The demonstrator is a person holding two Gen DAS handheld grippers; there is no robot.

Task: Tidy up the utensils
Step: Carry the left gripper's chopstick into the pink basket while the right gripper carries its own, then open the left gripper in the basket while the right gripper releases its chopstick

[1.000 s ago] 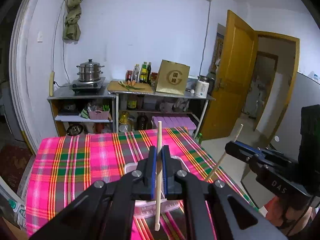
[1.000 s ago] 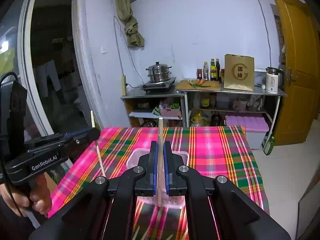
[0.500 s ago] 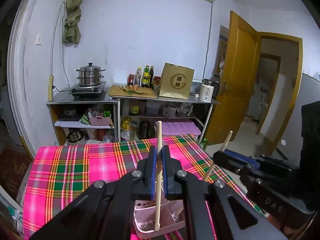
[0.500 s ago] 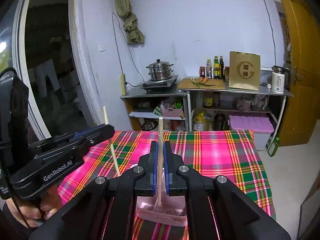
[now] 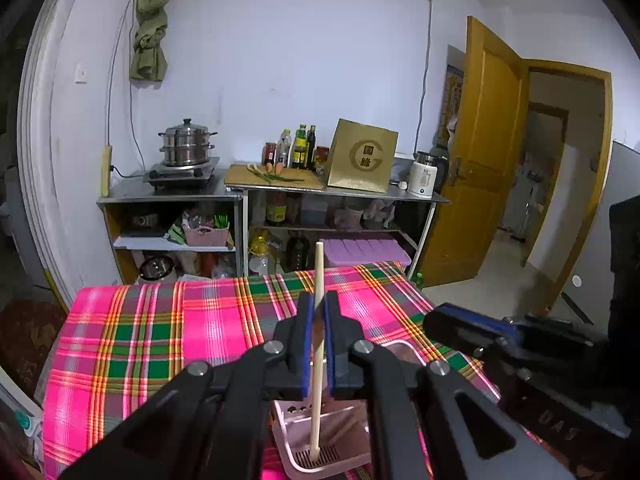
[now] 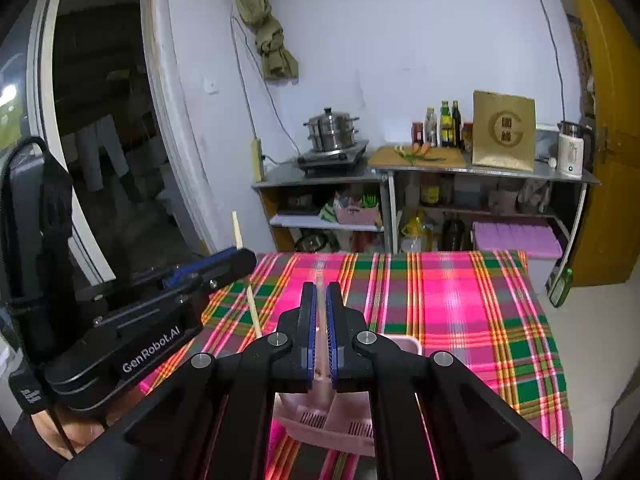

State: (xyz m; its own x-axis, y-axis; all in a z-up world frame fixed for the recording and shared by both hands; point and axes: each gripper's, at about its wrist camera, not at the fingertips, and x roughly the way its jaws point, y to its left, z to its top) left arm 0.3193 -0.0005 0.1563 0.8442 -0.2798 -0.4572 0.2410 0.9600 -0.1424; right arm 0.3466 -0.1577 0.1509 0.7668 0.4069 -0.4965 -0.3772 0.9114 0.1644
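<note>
Right wrist view reads "GenRobot.AI" on your left gripper (image 6: 240, 256), angled down and pinching a pale chopstick (image 6: 250, 300) beside the pink holder (image 6: 400, 344). Your right gripper (image 6: 319, 320) clamps another chopstick (image 6: 320, 344), its tip over that holder on the plaid table (image 6: 460, 300).

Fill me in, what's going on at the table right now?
A person holds a gripper in each hand, each shut on a single wooden chopstick. The left gripper holds its chopstick nearly upright, the lower tip inside the pink utensil holder lying on the plaid tablecloth. The right gripper holds a second chopstick over the same holder. Neither chopstick has been released yet.
</note>
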